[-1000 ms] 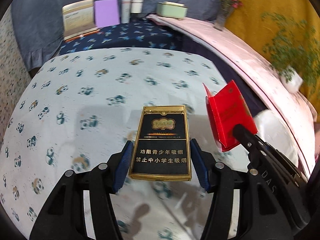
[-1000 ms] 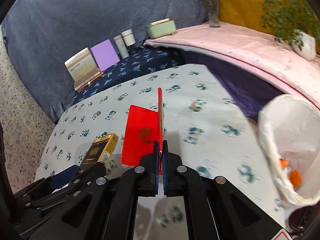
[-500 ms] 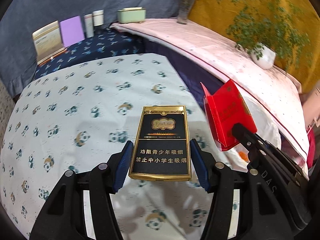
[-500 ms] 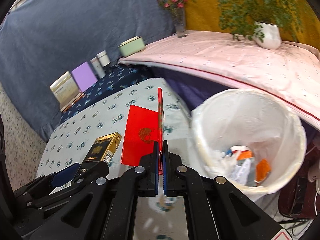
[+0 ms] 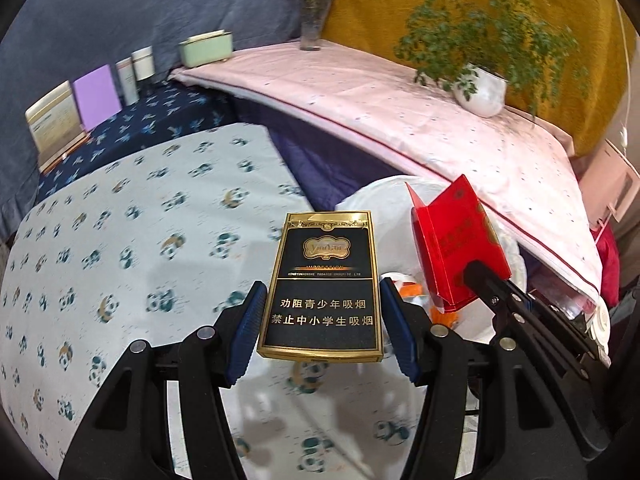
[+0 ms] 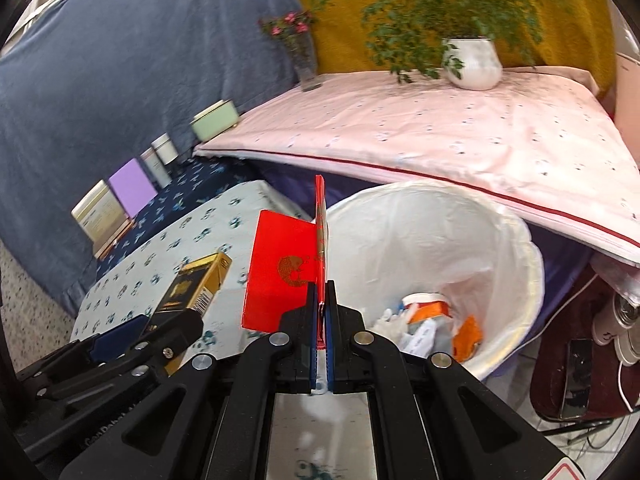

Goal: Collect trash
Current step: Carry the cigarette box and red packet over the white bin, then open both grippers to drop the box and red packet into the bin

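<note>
Cigarette pack [image 5: 320,284] level between left jaws

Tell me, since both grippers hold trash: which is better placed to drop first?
Right, probably. The right gripper, shut on the red packet, sits beside the bin; the left gripper and black pack hang over the table.

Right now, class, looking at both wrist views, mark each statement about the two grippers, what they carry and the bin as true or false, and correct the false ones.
1. The left gripper holds a black-and-gold cigarette box. True.
2. The right gripper is open and empty. False: it is shut on a folded red card packet.
3. The white-lined waste bin already has litter inside. True.
4. The white pot with the green plant stands on the panda-print cloth. False: it stands on the pink cloth.
</note>
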The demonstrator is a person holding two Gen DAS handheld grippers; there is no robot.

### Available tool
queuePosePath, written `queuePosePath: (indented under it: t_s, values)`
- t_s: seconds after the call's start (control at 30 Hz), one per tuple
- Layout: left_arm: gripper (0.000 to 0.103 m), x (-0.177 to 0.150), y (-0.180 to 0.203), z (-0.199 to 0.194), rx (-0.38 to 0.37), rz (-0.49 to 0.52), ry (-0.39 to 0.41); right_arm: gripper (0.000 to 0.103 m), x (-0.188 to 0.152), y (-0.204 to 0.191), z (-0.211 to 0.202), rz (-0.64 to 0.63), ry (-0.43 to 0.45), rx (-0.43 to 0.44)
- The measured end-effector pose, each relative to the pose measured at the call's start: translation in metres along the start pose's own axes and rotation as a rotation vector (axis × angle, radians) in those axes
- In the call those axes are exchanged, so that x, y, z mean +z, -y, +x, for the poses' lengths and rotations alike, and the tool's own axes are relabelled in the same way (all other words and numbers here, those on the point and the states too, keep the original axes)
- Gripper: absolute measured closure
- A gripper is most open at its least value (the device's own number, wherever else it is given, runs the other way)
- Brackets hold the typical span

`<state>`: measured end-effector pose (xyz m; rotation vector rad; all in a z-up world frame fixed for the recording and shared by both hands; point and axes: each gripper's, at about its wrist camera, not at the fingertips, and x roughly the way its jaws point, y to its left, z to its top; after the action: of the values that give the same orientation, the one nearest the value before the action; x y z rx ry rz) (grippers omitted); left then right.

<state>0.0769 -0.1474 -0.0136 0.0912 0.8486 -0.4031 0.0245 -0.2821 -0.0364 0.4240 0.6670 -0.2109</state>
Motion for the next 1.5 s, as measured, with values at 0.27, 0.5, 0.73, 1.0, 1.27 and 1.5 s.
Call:
queuePosePath:
  t_s: [0.27, 0.5, 0.73, 1.0, 1.27, 1.5]
  values:
    - [0.048, 0.007, 0.028, 0.011, -0.037, 0.039, -0.002, 0.100, 0.003, 0.042, -0.007, 0.069, 0.021, -0.049]
    - [0.048, 0.011, 0.049, 0.022, -0.076, 0.067, -0.003, 0.100, 0.002, 0.068, -0.009, 0.106, 0.023, -0.076]
    - [0.048, 0.016, 0.061, 0.036, -0.111, 0.068, -0.017, 0.100, 0.003, 0.085, -0.004, 0.132, 0.018, -0.095]
    - [0.043, 0.013, 0.059, 0.047, -0.098, 0.059, -0.041, 0.100, 0.001, 0.087, 0.004, 0.137, 0.002, -0.096]
    - [0.038, 0.012, 0.046, 0.051, -0.074, 0.027, -0.054, 0.100, 0.002, 0.079, 0.013, 0.122, -0.007, -0.081]
    - [0.037, 0.010, 0.035, 0.051, -0.057, 0.002, -0.060, 0.100, 0.004, 0.069, 0.018, 0.103, -0.012, -0.070]
